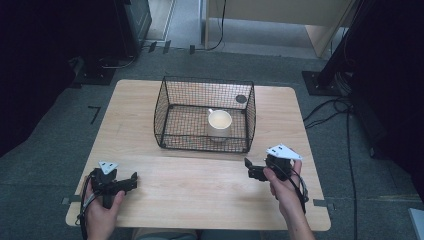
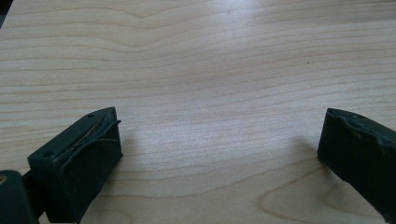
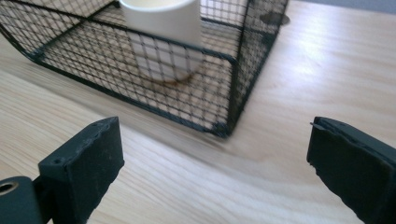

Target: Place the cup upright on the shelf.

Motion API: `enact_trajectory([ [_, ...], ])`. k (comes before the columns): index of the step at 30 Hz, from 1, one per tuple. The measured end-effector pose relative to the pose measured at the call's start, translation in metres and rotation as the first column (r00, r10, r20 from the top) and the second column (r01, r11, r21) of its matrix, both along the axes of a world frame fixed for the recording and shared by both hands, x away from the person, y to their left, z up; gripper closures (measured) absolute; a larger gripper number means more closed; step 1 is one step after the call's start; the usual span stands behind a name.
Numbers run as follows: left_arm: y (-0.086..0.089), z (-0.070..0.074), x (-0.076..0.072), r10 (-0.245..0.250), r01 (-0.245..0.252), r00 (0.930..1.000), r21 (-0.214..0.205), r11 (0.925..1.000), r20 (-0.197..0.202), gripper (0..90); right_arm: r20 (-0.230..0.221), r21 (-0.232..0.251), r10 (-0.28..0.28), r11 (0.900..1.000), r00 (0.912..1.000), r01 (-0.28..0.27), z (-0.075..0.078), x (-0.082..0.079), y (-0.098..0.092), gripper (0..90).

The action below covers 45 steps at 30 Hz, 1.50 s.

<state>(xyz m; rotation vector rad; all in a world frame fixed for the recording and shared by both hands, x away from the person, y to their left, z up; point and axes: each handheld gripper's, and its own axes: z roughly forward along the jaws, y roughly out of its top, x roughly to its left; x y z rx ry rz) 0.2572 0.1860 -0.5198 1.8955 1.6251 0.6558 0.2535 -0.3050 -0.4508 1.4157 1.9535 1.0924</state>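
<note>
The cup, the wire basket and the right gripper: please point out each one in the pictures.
cup point(image 1: 219, 120), high view, on its pale inside.
wire basket point(image 1: 205, 79), high view, on its far top rim.
right gripper point(image 1: 247, 168), high view, between its open jaws.

Wooden table under wire basket

A black wire-mesh basket, rectangular and open at the top, stood on the far half of the light wooden table, near its middle. Inside it, toward the right near corner, a cream-white ceramic cup stood upright with its mouth open upward, close to the mesh walls. In the right gripper view the cup rested on the basket's mesh floor.
</note>
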Motion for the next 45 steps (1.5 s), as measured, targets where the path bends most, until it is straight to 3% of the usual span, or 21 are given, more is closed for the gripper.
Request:
enact_trajectory([
  [6,0.0,0.0,0.0,0.0,0.0,1.0,0.0,1.0,0.0,0.0,-0.023,-0.006,-0.044,0.999,0.9988,0.044,-0.019,-0.008,-0.022,3.3],
  [13,0.0,0.0,0.0,0.0,0.0,1.0,0.0,1.0,0.0,0.0,-0.039,-0.047,-0.105,0.9936,0.9938,0.103,-0.039,-0.019,-0.048,3.3],
  [16,0.0,0.0,0.0,0.0,0.0,1.0,0.0,1.0,0.0,0.0,-0.051,-0.075,-0.14,0.9878,0.9888,0.136,-0.046,-0.024,-0.059,3.4],
  [25,0.0,0.0,0.0,0.0,0.0,1.0,0.0,1.0,0.0,0.0,-0.089,-0.094,-0.213,0.9743,0.973,0.205,-0.064,-0.041,-0.091,3.3],
  [34,0.0,0.0,0.0,0.0,0.0,1.0,0.0,1.0,0.0,0.0,-0.125,-0.134,-0.285,0.954,0.9505,0.268,-0.074,-0.051,-0.115,3.0],
  [45,0.0,0.0,0.0,0.0,0.0,1.0,0.0,1.0,0.0,0.0,-0.16,-0.1,-0.27,0.9614,0.9495,0.256,-0.077,-0.051,-0.123,0.0],
])
